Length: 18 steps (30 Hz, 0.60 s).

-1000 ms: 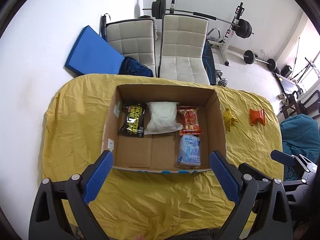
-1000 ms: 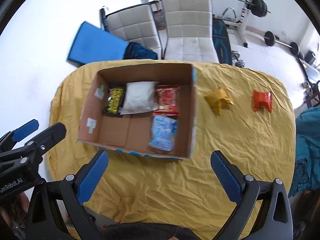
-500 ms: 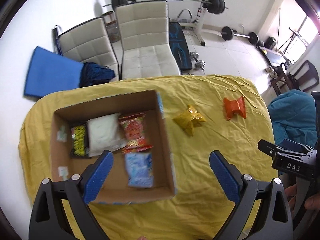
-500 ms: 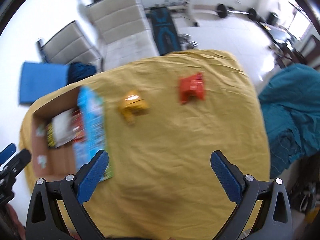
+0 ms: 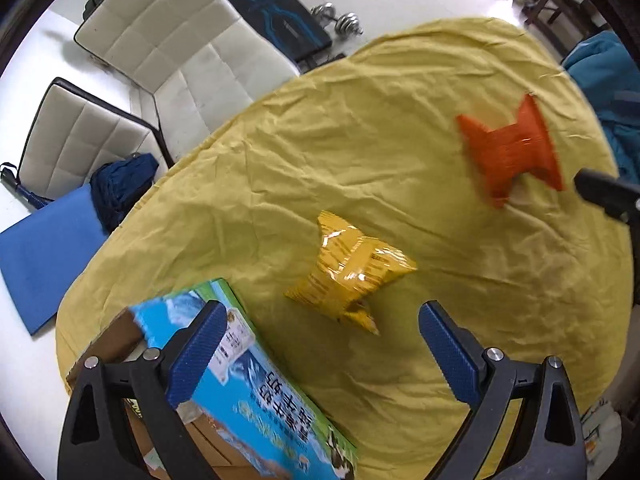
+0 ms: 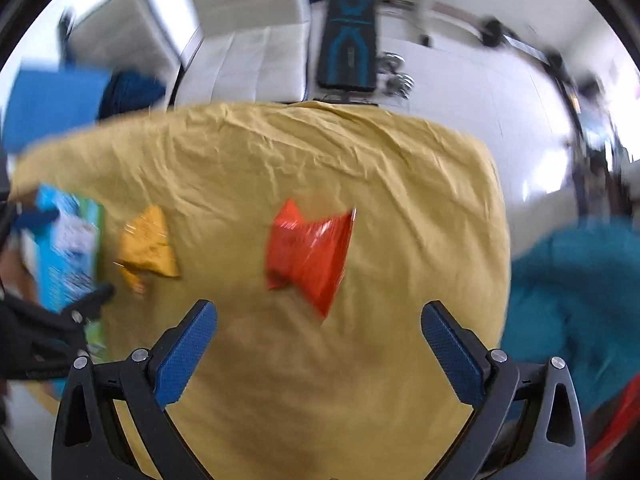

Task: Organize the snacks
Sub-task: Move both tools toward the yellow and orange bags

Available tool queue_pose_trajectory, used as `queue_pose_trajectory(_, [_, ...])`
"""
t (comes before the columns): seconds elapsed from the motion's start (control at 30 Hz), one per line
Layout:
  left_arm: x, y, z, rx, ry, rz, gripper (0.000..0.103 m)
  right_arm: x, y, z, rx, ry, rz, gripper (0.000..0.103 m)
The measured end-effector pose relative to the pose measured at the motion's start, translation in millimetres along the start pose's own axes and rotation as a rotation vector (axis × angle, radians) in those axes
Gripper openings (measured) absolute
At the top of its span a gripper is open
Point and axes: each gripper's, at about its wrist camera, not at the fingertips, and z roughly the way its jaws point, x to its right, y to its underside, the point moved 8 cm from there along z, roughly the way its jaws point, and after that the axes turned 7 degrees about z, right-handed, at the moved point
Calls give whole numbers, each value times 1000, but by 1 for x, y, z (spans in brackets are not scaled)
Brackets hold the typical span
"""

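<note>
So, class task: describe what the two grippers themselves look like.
Both match: the left gripper and right gripper each have black angular frames with silver screws and two fingers faced with ridged blue pads. No cables, sleeves or markings show.

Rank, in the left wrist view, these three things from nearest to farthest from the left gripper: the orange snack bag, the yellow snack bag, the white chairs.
From the left gripper:
1. yellow snack bag, just ahead between the open fingers, on the yellow cloth.
2. orange snack bag, farther out to the right.
3. white chairs, beyond the table's far edge, upper left.
</note>
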Motion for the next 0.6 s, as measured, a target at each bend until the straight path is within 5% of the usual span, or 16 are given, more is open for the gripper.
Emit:
queue_pose_trajectory(0.2, [-4, 2, 26, -63, 22, -40, 98, -18, -25, 48, -97, 86, -389, 103])
queue_pose_trajectory(0.4, [-3, 1, 35, -83, 10, -37, 98, -32, -23, 91, -197, 111, -513, 101])
queue_pose_trajectory(0.53, [-3, -6, 39, -83, 19, -33, 98, -34, -19, 104, -238, 66, -476, 71])
queue_pose_trajectory(0.6, [-3, -8, 40, -85, 18, -28, 98, -34, -15, 106, -247, 45, -448, 65])
